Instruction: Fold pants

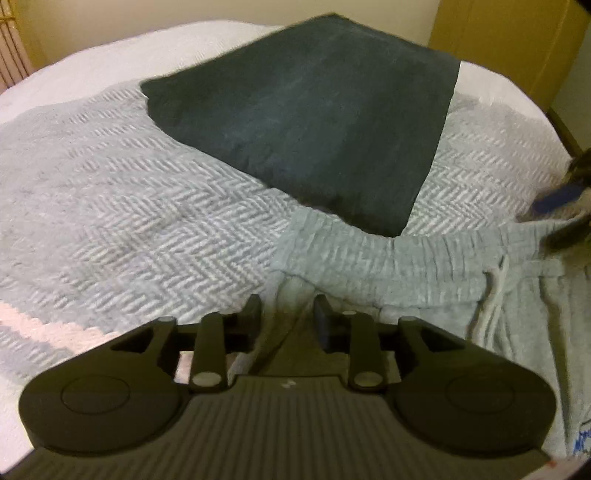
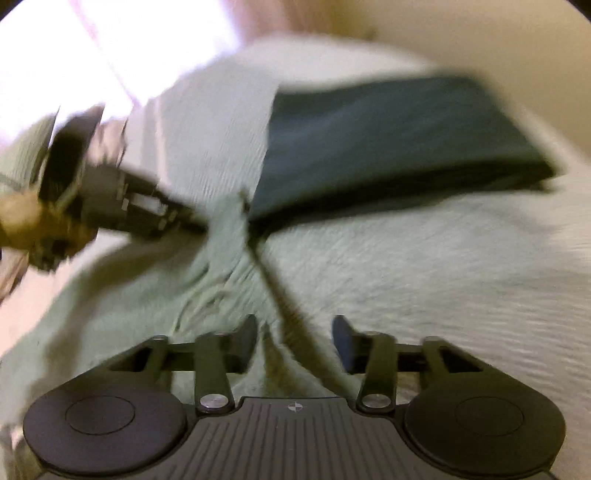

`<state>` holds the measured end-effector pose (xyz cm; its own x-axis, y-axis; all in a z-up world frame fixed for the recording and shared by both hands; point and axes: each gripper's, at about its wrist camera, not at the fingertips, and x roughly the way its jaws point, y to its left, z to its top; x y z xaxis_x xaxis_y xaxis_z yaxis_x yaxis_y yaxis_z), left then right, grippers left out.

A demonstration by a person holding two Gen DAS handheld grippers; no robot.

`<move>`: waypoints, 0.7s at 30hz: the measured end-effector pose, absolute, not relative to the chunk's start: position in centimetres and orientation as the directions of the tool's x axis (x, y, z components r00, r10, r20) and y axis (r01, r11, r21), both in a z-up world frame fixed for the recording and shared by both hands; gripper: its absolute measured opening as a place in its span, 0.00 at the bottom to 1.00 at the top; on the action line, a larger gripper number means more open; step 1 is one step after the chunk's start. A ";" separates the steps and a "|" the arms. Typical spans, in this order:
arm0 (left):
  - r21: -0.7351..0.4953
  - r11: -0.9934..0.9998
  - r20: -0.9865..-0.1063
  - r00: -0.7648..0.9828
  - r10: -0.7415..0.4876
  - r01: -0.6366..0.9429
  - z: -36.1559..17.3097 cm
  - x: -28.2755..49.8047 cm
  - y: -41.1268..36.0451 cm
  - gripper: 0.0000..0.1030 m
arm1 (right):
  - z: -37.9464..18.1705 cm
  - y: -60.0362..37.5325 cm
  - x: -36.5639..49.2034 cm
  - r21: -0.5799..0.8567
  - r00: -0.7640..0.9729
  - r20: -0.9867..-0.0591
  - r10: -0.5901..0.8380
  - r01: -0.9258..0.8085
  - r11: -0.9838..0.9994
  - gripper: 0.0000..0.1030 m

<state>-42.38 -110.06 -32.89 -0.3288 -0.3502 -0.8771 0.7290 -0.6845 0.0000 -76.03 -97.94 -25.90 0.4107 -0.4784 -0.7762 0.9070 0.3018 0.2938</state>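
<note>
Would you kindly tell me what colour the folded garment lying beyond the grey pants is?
Dark teal-navy folded garment, clearest in the left wrist view.

A bedroom in a home is shown. Ahead of the tool, a bed (image 1: 110, 85) is covered by a grey herringbone blanket (image 1: 147, 206) over white bedding. Folded dark clothing (image 1: 303, 125) is laid on the blanket. Beyond the bed, a plain cream wall (image 1: 207, 11) and a yellowish wooden cabinet (image 1: 509, 40) are seen.
</note>
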 end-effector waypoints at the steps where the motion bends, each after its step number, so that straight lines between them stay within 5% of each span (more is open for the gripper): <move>1: 0.010 -0.682 -0.872 -0.327 -0.364 0.732 -32.1 -41.8 -109.8 0.27 | -24.7 -96.6 -77.2 0.305 0.395 -0.758 -0.519 0.918 0.254 0.48; 6: -0.011 -0.613 -0.833 -0.347 -0.431 0.790 -28.0 -37.2 -106.9 0.34 | -24.2 -90.3 -80.2 0.371 0.327 -0.761 -0.560 0.928 0.038 0.58; 13: -0.029 -0.453 -0.842 -0.266 -0.469 0.891 -25.0 -28.7 -96.9 0.38 | -28.7 -90.4 -80.3 0.488 0.358 -0.776 -0.518 0.863 -0.134 0.58; 21: 0.029 -0.085 -0.883 -0.015 -0.469 0.996 -21.9 -14.5 -81.7 0.45 | -24.0 -89.9 -75.0 0.198 0.165 -0.812 -0.560 0.980 0.001 0.58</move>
